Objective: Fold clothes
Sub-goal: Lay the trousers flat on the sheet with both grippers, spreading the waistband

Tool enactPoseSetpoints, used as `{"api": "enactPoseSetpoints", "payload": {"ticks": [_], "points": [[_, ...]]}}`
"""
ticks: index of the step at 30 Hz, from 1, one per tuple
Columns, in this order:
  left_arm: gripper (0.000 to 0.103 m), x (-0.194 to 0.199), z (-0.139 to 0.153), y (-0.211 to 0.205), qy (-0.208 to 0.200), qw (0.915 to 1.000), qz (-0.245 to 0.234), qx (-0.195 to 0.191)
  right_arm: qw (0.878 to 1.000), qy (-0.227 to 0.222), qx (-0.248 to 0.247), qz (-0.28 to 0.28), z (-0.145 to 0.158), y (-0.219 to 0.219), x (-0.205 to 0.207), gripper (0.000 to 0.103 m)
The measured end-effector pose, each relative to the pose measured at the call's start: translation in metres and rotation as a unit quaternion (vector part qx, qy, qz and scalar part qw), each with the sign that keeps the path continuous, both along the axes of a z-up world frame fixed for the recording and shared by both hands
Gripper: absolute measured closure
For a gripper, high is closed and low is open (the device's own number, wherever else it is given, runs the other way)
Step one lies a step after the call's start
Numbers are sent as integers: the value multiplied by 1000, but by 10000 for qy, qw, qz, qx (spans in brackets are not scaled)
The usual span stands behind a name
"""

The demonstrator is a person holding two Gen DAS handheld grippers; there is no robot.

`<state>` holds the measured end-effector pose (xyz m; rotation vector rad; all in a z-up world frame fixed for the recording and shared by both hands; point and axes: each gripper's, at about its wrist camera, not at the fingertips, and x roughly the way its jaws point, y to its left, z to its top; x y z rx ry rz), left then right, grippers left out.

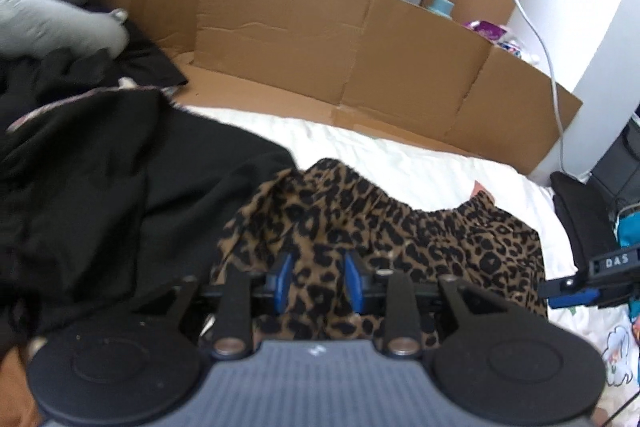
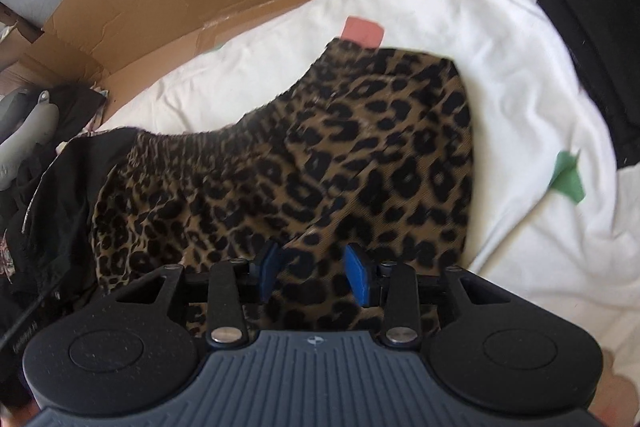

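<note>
Nearest in the left wrist view, the left gripper stands with its blue pads apart, nothing pinched between them; the leopard-print garment lies below and beyond the gap. In the right wrist view the right gripper likewise has its pads parted and free of the cloth, hovering over the same leopard-print garment.

The garment is spread on a white bedcover, its gathered elastic waistband running toward ten o'clock in the right view. At nine o'clock of the garment, touching its edge, is a heap of black clothing. In the left view the right gripper shows at three o'clock, beside the garment's edge.

On the bedcover beyond the garment, at twelve o'clock in the right view, lies a pink patch; a green patch sits at three o'clock. Farther back, flattened cardboard stands along the bed's far edge, with a white cable hanging at one o'clock.
</note>
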<state>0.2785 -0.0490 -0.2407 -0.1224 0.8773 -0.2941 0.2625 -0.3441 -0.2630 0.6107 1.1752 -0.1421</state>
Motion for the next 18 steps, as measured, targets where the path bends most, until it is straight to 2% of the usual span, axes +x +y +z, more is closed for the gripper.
{"api": "enactPoseSetpoints", "payload": {"ticks": [8,11,18], "points": [[71,-42,-5,34,104,9986,388,354,9997,159,172,-76,-8,27,5,59],[66,-60,-8,52,155,9971,587,461,9992,306,217,-158,-12,33,11,54],[65,-92,-26,94,412,9913,902,861,9971,712,-229,-135,-24,44,29,51]]}}
